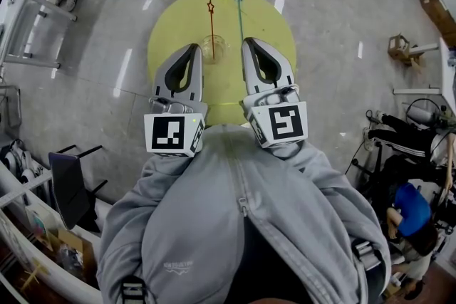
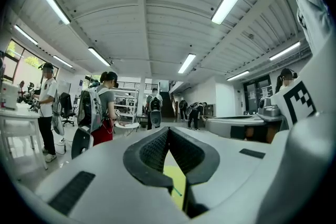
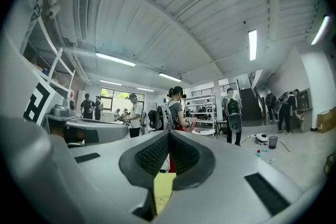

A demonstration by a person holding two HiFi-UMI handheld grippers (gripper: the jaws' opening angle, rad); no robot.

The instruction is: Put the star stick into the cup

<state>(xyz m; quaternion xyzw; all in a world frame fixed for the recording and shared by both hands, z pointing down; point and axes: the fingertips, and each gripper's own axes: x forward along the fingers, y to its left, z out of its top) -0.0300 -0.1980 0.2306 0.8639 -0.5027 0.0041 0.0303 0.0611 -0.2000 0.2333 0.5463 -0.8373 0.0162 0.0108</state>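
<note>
1. Head view: two thin sticks, one red star-tipped stick (image 1: 211, 28) and one green star-tipped stick (image 1: 240, 18), point away across the round yellow table (image 1: 274, 28), stars farthest.
2. The red stick's near end meets the single clear cup (image 1: 212, 50).
3. Left gripper (image 1: 193, 48) and right gripper (image 1: 249, 43): jaws pressed together, holding nothing.

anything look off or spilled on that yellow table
Nothing stands out. The clear cup stands upright on the yellow table, nothing spilled; the red star stick ends at it, the green star stick lies flat beside it. The left gripper and right gripper are shut and empty.
</note>
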